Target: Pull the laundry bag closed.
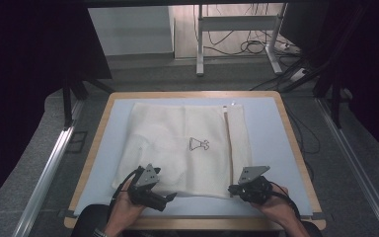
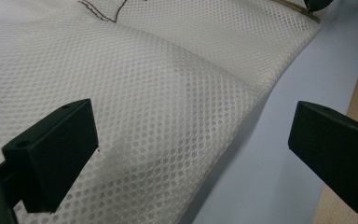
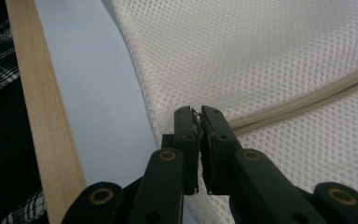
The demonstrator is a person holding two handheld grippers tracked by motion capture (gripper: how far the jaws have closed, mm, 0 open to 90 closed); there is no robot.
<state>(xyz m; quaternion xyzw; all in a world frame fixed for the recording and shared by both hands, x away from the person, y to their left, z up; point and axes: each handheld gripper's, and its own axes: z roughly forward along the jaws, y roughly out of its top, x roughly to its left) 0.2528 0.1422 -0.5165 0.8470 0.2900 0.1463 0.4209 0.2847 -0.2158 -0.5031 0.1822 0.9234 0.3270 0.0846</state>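
A white mesh bag [image 1: 187,148] lies flat on the pale blue mat [image 1: 271,148], with a small dark drawing at its middle. A beige zipper [image 1: 228,148] runs along its right side. My right gripper [image 1: 234,188] is at the bag's near right corner. In the right gripper view the gripper [image 3: 199,114] is shut on the bag's [image 3: 261,56] edge, where the zipper [image 3: 307,98] ends. My left gripper [image 1: 170,196] is by the bag's near edge. In the left gripper view it [image 2: 191,140] stands open over the mesh [image 2: 168,93] and the mat, with nothing pinched.
The mat covers a wooden table whose rim [image 1: 296,148] shows all round. Bare mat lies right of the bag and along the near edge. Beyond the table stand a desk frame [image 1: 200,44] and floor cables [image 1: 251,47]. A plaid sleeve [image 3: 0,70] shows beside the table rim.
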